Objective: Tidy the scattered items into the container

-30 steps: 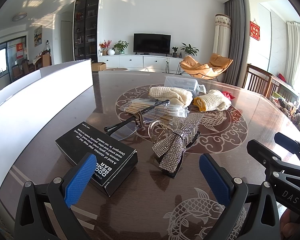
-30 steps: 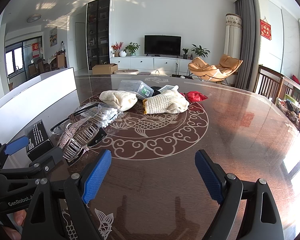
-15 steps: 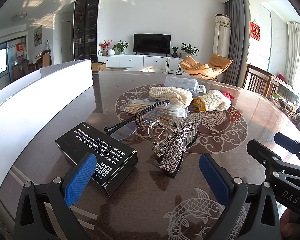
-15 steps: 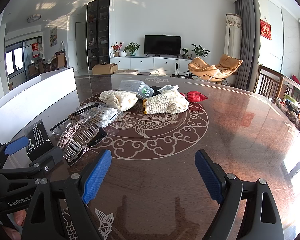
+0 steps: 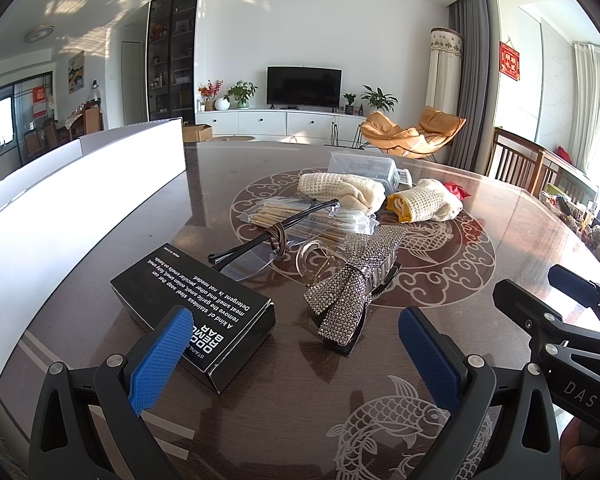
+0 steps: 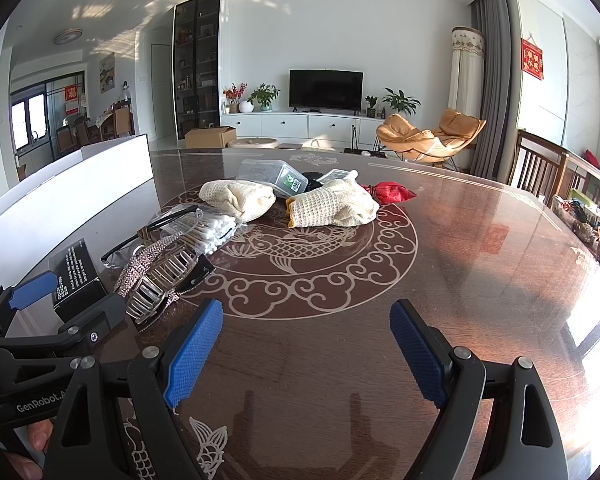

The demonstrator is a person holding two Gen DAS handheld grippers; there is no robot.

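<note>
Step in hand: by my reading, the first pick; nothing is held and every item lies on the dark brown bench with the pale fish inlay [image 5: 300, 408].
Left hand-held gripper [image 5: 296, 354]: blue pads wide apart, empty, hovering just short of the black cardboard box with white print [image 5: 192, 304].
Right hand-held gripper [image 6: 306, 354]: pads apart, nothing between them, bare bench beneath.
Container: the long white open bin [image 5: 80, 208] along the bench's left edge, just beside the box.
Nearest items: the box, then the rhinestone bow hair clip [image 5: 352, 284], with the dark-framed clear glasses [image 5: 256, 248] behind.
Farther items: the clear packet of cotton swabs [image 5: 300, 218], two cream knitted cloths [image 5: 340, 192], a clear lidded plastic tub [image 5: 360, 166], and something red [image 6: 390, 192].
Advice for the box: close across its narrow sides; the pads look wide enough, and it should be rigid.
Advice for the clip: grip the body, not the bow, which may flex.
Risk: the glasses' arm lies over the swab packet, so lifting either may drag the other.
</note>
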